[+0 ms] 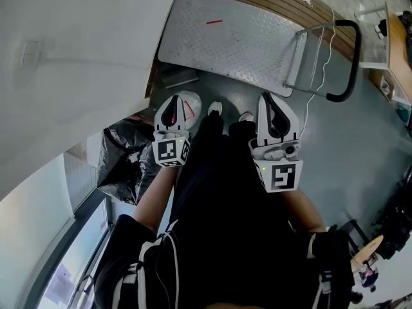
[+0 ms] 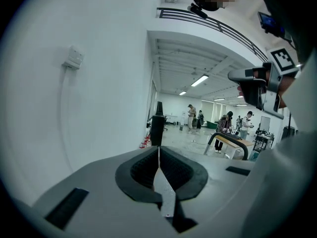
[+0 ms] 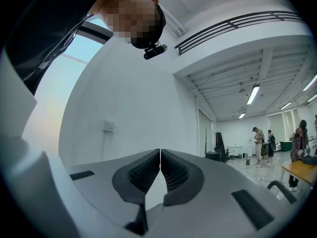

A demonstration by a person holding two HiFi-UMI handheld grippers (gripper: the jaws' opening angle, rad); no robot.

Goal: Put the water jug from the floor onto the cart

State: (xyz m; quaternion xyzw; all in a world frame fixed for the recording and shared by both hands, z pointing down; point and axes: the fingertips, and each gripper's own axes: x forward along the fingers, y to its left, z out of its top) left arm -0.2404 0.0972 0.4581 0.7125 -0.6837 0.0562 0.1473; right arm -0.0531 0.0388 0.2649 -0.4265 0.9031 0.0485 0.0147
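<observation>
Where the cart is seen from the head view, its diamond-plate deck lies bare, bounded by a white wall on its left and by its black tubular handle on its right. A short red mark is carried on the deck; no lettering on it can be read. A thin white cable hangs across the handle end.

Open grey floor is left to the right of the person's legs. On the left, the way is narrowed by a crumpled black plastic bag lying against the wall.

A whitish rounded object with a red stroke, taken to be the water jug, stands on the floor just below the cart's near edge and is partly covered by the left gripper.

The jaws of the left gripper are pressed together with nothing between them. The jaws of the right gripper are likewise closed and empty. Both are held in front of the person's body, well apart from the deck. Black-and-white square markers are borne on each gripper's cube.
</observation>
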